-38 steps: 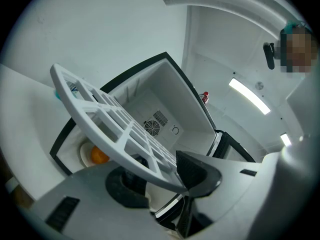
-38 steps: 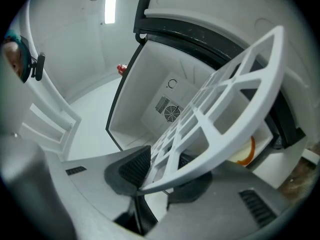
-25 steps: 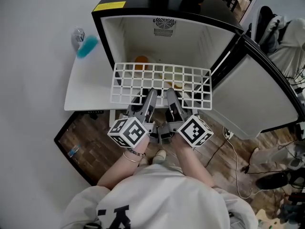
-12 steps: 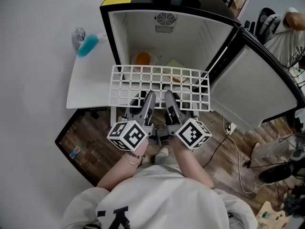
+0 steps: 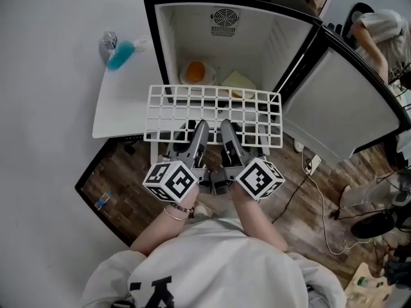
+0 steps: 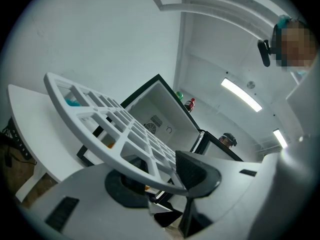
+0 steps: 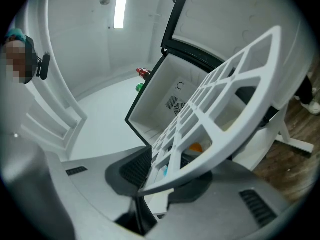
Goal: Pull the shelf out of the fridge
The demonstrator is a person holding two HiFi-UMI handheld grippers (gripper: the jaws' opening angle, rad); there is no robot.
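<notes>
Two-handed hold on the white grid shelf (image 5: 215, 108), out in front of the open mini fridge (image 5: 257, 43) and roughly level, far edge at the cabinet's mouth, near edge toward the person. Left gripper (image 5: 199, 130) and right gripper (image 5: 226, 128) side by side at the middle of that near edge, close together, marker cubes toward the body. Left jaws nearly together, ribbed pads (image 6: 197, 170) pinching the front rail from both faces. Right jaws likewise narrow and clamped on the same rail, dark pads (image 7: 136, 168) pressing on it. Inside the fridge, beyond the shelf: something orange on a white plate (image 5: 194, 72), with a pale yellow piece (image 5: 237, 80) beside it. Door (image 5: 340, 104) swung wide to the right. White table (image 5: 119, 108) just left of the fridge, teal bottle (image 5: 119, 55) by its far end. Red bottle (image 7: 144, 73) and green bottle (image 7: 139, 87) on the fridge top. Wooden floor (image 5: 308, 197) below.
</notes>
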